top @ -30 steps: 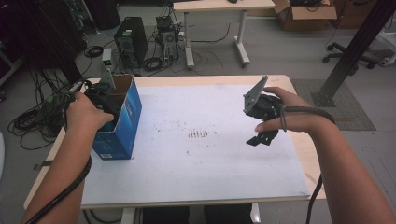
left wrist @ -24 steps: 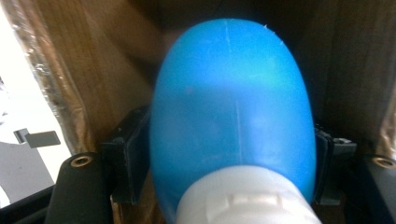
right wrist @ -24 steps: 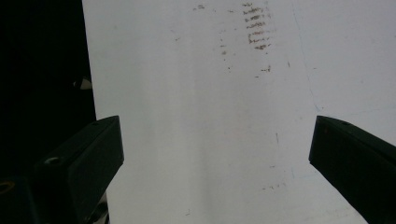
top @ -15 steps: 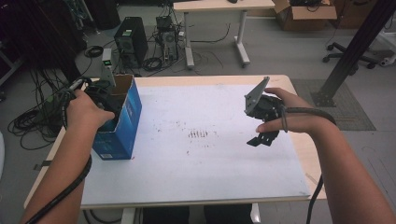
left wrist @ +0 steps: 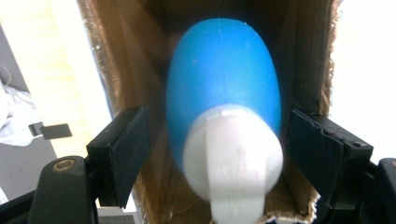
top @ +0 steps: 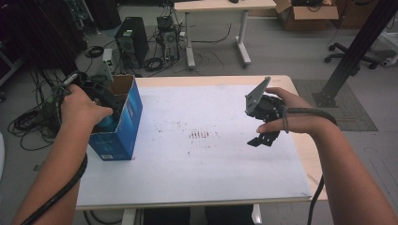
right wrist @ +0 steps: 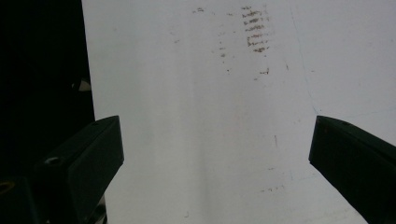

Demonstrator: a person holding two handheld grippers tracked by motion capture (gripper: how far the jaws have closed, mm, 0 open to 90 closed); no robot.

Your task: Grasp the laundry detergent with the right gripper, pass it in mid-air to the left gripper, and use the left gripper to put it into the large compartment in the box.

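Blue bottle is sat inside the cardboard box, flanked by the just-opened left gripper jaws, not gripped; right gripper is held wide open, empty, over the counter.

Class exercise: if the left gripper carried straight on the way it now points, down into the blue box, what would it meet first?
Most likely the blue bottle with its white cap, standing in the cardboard box between the left gripper's open jaws. Depth there is hard to judge.

Left gripper jaws just opened off blue bottle, lifted slightly
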